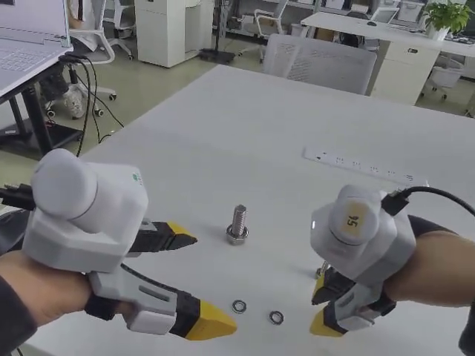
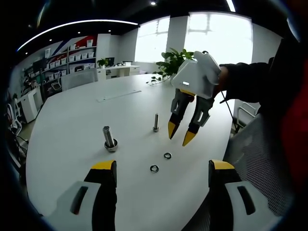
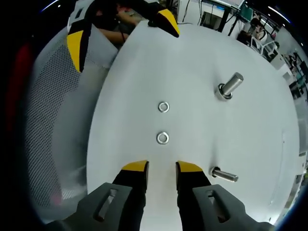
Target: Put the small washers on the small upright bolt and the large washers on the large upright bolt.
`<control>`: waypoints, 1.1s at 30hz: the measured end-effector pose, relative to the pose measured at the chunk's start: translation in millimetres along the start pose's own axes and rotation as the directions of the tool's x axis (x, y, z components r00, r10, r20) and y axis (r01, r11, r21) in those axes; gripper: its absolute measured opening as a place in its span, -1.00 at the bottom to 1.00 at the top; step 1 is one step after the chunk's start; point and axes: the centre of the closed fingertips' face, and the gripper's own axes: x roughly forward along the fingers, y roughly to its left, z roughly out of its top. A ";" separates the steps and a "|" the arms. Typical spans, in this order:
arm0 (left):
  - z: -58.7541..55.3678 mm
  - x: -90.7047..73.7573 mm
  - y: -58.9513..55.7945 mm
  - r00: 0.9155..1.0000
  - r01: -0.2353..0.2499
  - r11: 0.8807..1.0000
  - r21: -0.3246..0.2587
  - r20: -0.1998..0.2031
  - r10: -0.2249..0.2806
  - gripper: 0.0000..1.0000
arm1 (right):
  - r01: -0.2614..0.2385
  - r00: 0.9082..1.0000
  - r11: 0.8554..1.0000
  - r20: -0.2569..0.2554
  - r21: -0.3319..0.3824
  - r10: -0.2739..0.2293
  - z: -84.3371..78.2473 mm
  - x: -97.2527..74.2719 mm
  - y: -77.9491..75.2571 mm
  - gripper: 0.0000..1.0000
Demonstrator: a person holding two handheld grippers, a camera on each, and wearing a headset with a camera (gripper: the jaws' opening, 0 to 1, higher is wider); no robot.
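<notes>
The coming move is judged to turn on the nearer washer (image 3: 162,138). In the right gripper view it is seen lying flat on the white tabletop (image 3: 202,53), straight ahead of the right gripper (image 3: 162,167), just beyond the yellow tips and in line with the gap between them. The farther washer (image 3: 163,107) is set on the same line, a little further out. As flat rings, both have their axis pointing up from the table, so a pinch across the rim from above is probably called for. Which washer is small and which large cannot be told.

The right gripper's jaws are held a narrow gap apart, with nothing between them. The left gripper (image 1: 200,280) is spread wide and is likewise empty. In the head view its lower tip is seen near the farther washer, so each washer has one gripper close by, but only the right gripper is lined up on them.

The large bolt (image 1: 237,225) is stood upright on its head beyond the washers, between the two grippers. The small bolt (image 3: 224,175) is placed just beside the right gripper, also upright.

The tabletop is smooth and bare, so little edge is offered for catching a thin ring. A power strip (image 1: 364,167) is laid further back, and a mesh chair (image 1: 319,63) is pushed up to the table's far end in an office room.
</notes>
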 end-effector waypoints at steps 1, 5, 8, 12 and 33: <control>0.1 -0.3 0.2 1.000 -0.002 1.000 0.000 0.002 0.002 0.55 | -0.001 1.000 1.000 0.006 -0.006 0.001 4.9 1.6 0.4 -0.51; 1.0 -1.3 0.6 1.000 -0.005 1.000 0.002 0.011 0.005 0.55 | -0.001 1.000 1.000 -0.001 -0.028 0.001 14.6 8.9 0.8 -0.52; 1.7 -2.1 0.5 1.000 -0.007 1.000 0.003 0.017 0.007 0.55 | -0.008 1.000 0.999 0.000 -0.037 0.008 19.9 13.4 0.8 -0.52; 2.7 -2.9 0.6 1.000 -0.009 1.000 0.001 0.026 0.009 0.55 | -0.017 1.000 0.999 -0.015 -0.051 0.016 21.8 20.3 2.6 -0.53; 6.0 -3.4 -1.9 0.999 -0.005 1.000 0.004 0.048 0.005 0.55 | -0.016 0.998 0.996 -0.069 -0.093 0.009 22.8 32.0 2.1 -0.59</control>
